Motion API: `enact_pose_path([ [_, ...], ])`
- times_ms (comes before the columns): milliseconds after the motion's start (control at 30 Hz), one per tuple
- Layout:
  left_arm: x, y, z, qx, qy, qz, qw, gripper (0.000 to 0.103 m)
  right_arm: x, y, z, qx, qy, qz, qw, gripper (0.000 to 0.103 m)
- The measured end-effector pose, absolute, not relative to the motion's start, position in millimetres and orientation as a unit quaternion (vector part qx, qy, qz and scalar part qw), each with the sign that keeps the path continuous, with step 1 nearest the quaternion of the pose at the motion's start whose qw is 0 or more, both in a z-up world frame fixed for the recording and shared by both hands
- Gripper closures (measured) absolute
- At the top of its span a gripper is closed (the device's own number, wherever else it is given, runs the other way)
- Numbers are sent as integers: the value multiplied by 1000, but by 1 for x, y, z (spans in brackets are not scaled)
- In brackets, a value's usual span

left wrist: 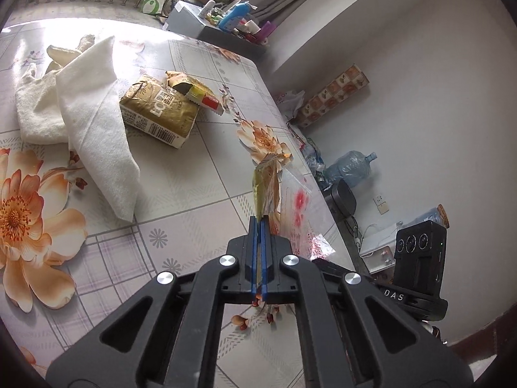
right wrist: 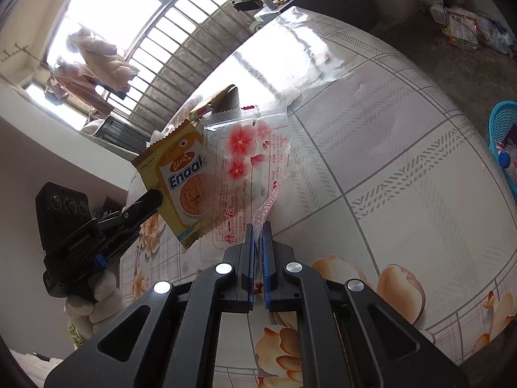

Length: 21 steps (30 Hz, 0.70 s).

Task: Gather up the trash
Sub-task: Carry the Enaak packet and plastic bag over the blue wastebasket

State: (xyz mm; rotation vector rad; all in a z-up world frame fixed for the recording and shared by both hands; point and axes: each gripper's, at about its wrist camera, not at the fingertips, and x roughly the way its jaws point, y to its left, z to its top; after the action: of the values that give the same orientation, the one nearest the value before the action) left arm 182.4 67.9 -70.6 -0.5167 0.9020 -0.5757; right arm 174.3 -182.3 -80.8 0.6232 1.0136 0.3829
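In the left tool [right wrist: 158, 199], a yellow wrapper [right wrist: 181, 181] reads "Enaak".

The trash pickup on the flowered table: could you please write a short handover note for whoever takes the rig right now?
Left hand-held gripper: shut on the yellow Enaak snack wrapper, held above the table.
Right hand-held gripper: shut on the clear wrapper with red flowers, also lifted.
Still on the flowered table: gold drink carton, torn gold wrapper behind it, white towels.
Done: two wrappers picked up.
Left: bin both, then probably collect the carton and torn wrapper.
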Motion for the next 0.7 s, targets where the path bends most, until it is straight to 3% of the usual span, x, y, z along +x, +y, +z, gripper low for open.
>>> enact_pose_path([
  [400, 177, 21, -1, -178, 370, -310, 858, 103, 122, -279, -31, 337, 373, 96, 859, 98],
  [700, 200, -99, 28, -87, 366, -388, 842, 103, 61, -385, -22, 377, 295, -45, 877, 98],
])
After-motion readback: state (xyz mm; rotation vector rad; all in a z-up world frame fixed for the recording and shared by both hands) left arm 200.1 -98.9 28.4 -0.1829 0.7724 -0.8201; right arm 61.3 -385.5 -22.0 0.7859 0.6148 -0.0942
